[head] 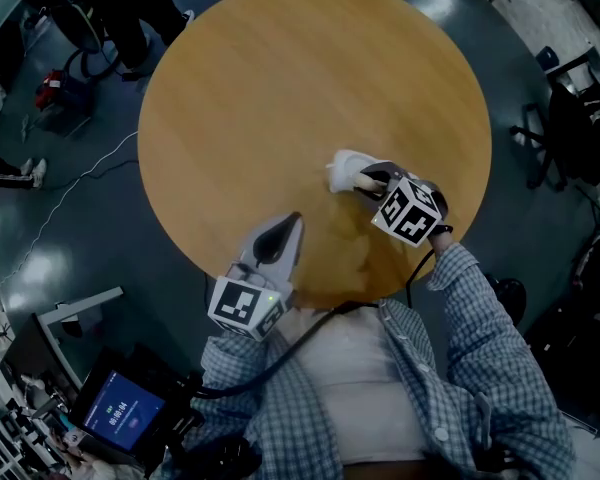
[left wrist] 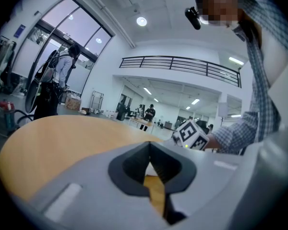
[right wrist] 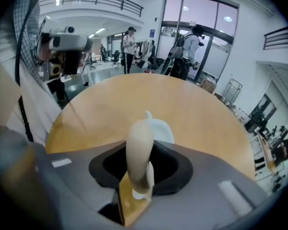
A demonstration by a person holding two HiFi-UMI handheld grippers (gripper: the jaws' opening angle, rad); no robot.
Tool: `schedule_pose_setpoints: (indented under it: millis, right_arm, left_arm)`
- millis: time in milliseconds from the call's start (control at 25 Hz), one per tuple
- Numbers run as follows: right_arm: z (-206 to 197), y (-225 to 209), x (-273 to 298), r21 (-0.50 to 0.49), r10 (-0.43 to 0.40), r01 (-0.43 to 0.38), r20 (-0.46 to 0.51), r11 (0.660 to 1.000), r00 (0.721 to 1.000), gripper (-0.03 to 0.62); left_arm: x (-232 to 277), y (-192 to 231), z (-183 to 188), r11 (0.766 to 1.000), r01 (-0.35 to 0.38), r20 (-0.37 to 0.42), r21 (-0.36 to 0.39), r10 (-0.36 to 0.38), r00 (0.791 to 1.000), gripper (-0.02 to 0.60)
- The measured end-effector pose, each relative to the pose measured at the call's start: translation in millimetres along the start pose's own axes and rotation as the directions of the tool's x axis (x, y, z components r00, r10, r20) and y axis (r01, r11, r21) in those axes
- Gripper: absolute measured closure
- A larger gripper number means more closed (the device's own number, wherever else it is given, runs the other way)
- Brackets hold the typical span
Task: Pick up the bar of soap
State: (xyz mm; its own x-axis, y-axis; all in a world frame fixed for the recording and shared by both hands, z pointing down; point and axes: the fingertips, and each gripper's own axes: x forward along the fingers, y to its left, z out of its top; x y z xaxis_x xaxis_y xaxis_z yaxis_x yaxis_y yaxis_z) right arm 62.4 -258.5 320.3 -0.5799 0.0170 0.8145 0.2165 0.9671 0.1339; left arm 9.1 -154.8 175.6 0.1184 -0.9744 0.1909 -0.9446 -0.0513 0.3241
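A beige bar of soap (right wrist: pixel 138 140) stands on edge between the jaws of my right gripper (right wrist: pixel 139 169), whose pads press its sides. Just behind it lies a white soap dish (right wrist: pixel 162 129). In the head view the right gripper (head: pixel 373 181) sits over that dish (head: pixel 342 164) on the near right part of the round wooden table (head: pixel 280 88), and the soap (head: pixel 365 182) shows as a pale patch at its tips. My left gripper (head: pixel 291 221) hovers at the table's near edge, shut and empty. Its jaws (left wrist: pixel 150 150) meet over bare wood.
The table's near edge lies just under both grippers. A screen (head: pixel 125 413) stands on the floor at lower left, with cables (head: pixel 70 198) on the left. Office chairs (head: pixel 570 118) stand at the right. People stand in the hall beyond the table.
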Motion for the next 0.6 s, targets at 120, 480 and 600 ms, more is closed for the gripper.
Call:
schedule_pose_setpoints:
  millis: [120,480,600]
  right_arm:
    - [9.8,-11.7,-11.4,0.138,-0.042,0.028,0.097,0.99,0.994,0.479]
    - [32.6,-36.1,-74.5,0.573,-0.29,0.015,0.393,0.82,0.873,0.479]
    - [38.9,-34.8,-101.4,0.685,-0.389,-0.042,0.461,0.727,0.797,0.479]
  left_arm:
    - [1.9,0.7,0.6,1.0,0.011,-0.001,0.0,-0.011,1.0,0.583]
    - [15.7,5.4,5.2,0.997,0.076,-0.013,0.018,-0.076,0.997,0.583]
    - [18.2,6.1,4.0,0.993,0.111,-0.006,0.031,-0.111,0.994,0.583]
